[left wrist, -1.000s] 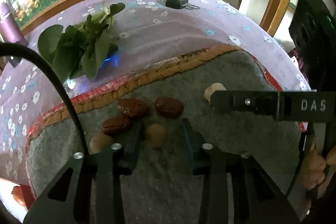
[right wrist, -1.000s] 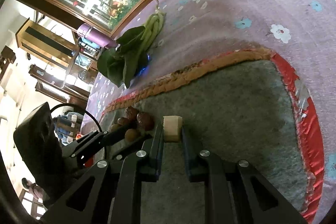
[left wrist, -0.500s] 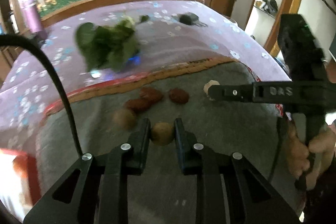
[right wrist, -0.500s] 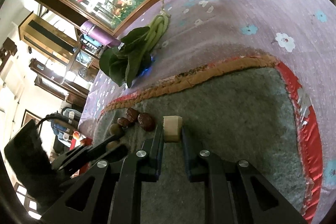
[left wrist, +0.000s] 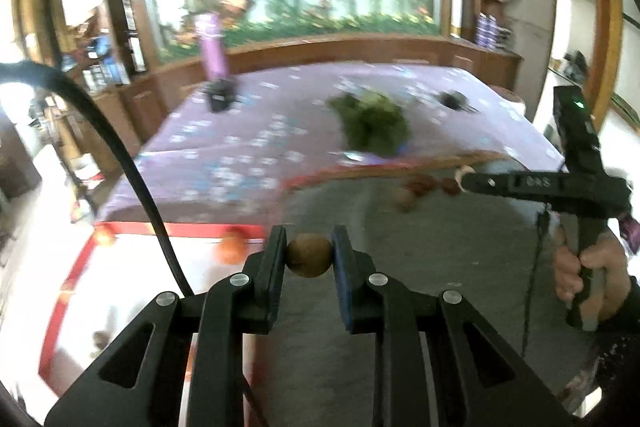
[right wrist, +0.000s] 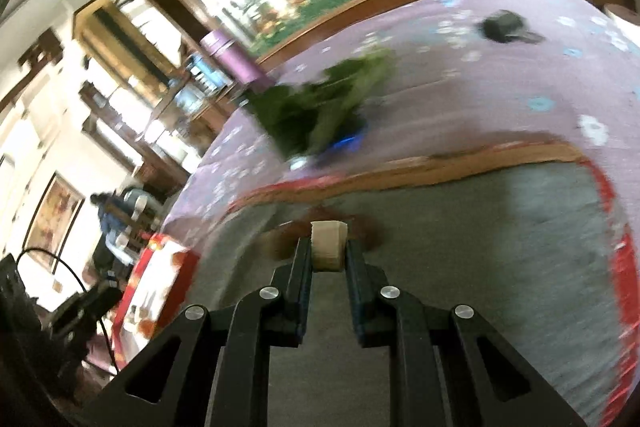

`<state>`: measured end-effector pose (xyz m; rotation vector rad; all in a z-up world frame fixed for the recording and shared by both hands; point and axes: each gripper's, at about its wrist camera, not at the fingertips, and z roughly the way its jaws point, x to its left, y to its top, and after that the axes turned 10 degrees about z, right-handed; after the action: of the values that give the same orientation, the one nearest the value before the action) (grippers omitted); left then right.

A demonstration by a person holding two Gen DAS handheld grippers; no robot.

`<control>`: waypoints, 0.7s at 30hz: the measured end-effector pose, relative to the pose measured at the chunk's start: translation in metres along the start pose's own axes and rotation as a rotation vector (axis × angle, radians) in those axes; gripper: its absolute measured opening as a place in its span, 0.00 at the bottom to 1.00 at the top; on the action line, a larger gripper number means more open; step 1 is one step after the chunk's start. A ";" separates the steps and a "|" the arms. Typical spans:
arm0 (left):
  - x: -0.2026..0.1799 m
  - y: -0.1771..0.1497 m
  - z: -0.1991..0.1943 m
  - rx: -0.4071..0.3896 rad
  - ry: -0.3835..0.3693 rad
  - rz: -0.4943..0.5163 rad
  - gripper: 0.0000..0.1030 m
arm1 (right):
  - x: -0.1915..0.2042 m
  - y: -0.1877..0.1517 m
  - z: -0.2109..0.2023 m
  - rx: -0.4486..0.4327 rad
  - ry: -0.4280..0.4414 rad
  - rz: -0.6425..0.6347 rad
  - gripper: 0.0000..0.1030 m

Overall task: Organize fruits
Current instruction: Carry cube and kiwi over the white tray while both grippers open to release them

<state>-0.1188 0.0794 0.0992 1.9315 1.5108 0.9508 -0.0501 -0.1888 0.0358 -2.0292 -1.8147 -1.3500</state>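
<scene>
My left gripper point(left wrist: 309, 254) is shut on a small round brown fruit point(left wrist: 309, 255) and holds it above the grey mat point(left wrist: 440, 287), near a white tray with a red rim point(left wrist: 76, 267). My right gripper point(right wrist: 328, 251) is shut on a pale cut fruit chunk point(right wrist: 327, 243) above the same mat point(right wrist: 480, 247). It also shows in the left wrist view point(left wrist: 466, 174) at the right. Red dates point(left wrist: 424, 183) and another brown fruit point(left wrist: 406, 201) lie on the mat beside it, blurred.
Leafy greens point(left wrist: 372, 123) lie on the purple flowered tablecloth point(left wrist: 240, 147) beyond the mat. A purple bottle point(left wrist: 214, 45) and a black object point(left wrist: 454, 99) stand further back. The red-rimmed tray also shows at the left of the right wrist view point(right wrist: 160, 287).
My left gripper has closed on the round brown fruit, lifted it and swung left toward the red-rimmed tray. My right gripper, still holding the chunk, has turned left toward the dates.
</scene>
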 end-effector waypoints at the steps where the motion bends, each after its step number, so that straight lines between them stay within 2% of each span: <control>1: 0.009 -0.004 -0.006 -0.007 0.026 -0.013 0.20 | 0.016 -0.006 0.003 0.011 0.016 -0.023 0.16; 6: 0.044 -0.019 -0.022 -0.038 0.143 -0.049 0.20 | 0.087 -0.027 0.022 0.066 0.101 -0.107 0.16; 10: 0.067 -0.031 -0.029 -0.051 0.202 -0.080 0.20 | 0.146 -0.049 0.040 0.112 0.159 -0.192 0.16; 15: 0.089 -0.041 -0.030 -0.052 0.238 -0.113 0.20 | 0.195 -0.076 0.062 0.169 0.195 -0.270 0.16; 21: 0.108 -0.056 -0.024 -0.034 0.250 -0.145 0.20 | 0.227 -0.110 0.088 0.247 0.204 -0.322 0.16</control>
<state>-0.1570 0.1975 0.0953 1.7021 1.7349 1.1788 -0.1200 0.0650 0.0801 -1.4696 -2.1515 -1.2703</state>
